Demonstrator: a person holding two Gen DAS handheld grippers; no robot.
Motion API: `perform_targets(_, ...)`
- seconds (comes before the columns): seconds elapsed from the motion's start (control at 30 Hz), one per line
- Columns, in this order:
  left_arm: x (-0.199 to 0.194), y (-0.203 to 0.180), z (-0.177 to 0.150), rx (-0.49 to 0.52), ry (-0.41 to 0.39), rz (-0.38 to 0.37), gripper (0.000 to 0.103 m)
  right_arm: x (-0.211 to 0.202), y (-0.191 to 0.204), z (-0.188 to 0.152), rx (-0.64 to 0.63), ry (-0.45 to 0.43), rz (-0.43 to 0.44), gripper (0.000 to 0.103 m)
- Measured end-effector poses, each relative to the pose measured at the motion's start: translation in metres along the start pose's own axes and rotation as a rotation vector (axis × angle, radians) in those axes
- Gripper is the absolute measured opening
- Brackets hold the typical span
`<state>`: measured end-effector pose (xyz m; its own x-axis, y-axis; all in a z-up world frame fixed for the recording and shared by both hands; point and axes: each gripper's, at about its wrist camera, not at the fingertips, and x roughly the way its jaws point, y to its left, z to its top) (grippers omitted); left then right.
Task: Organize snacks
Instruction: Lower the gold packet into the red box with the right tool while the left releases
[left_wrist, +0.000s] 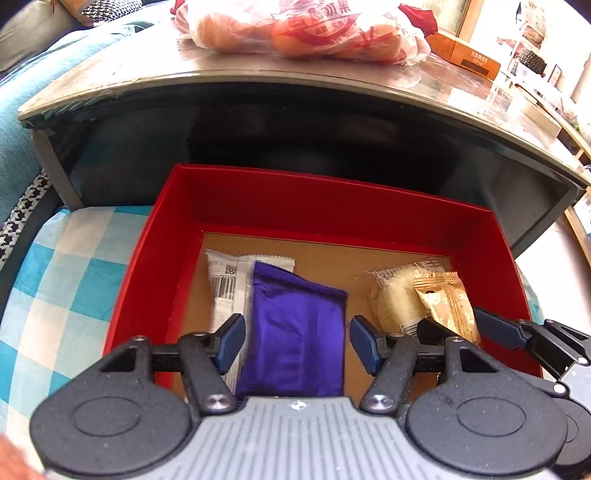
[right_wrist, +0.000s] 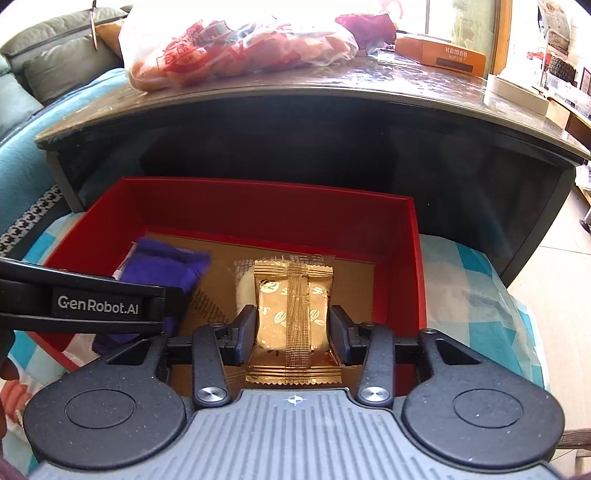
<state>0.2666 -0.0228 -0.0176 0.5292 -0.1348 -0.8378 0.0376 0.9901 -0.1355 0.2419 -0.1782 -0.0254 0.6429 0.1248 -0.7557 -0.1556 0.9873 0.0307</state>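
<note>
A red box (left_wrist: 325, 199) with a brown floor stands on a checked cloth; it also shows in the right wrist view (right_wrist: 258, 206). In it lie a purple packet (left_wrist: 295, 332), a white packet (left_wrist: 225, 288) under it, a pale clear-wrapped cake (left_wrist: 397, 302) and a gold packet (left_wrist: 450, 306). My left gripper (left_wrist: 297, 341) is open, its fingers on either side of the purple packet without touching it. My right gripper (right_wrist: 293, 332) has its fingers against the sides of the gold packet (right_wrist: 291, 317), over the pale cake (right_wrist: 245, 286). The purple packet (right_wrist: 162, 266) lies at the left.
A dark coffee table (left_wrist: 258, 81) stands right behind the box, with a bag of oranges (left_wrist: 295, 29) and an orange carton (left_wrist: 465, 55) on top. The blue-and-white checked cloth (left_wrist: 62, 288) lies under the box. A teal sofa (right_wrist: 22, 110) is at the left.
</note>
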Motion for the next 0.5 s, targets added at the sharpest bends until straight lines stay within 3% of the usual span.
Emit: perform_targets(0.5,-0.024,0.007,-0.002,-0.004,-0.024,0.017,0.096,-0.03,-0.01,0.004,0.034,-0.058,-0.02,0.064)
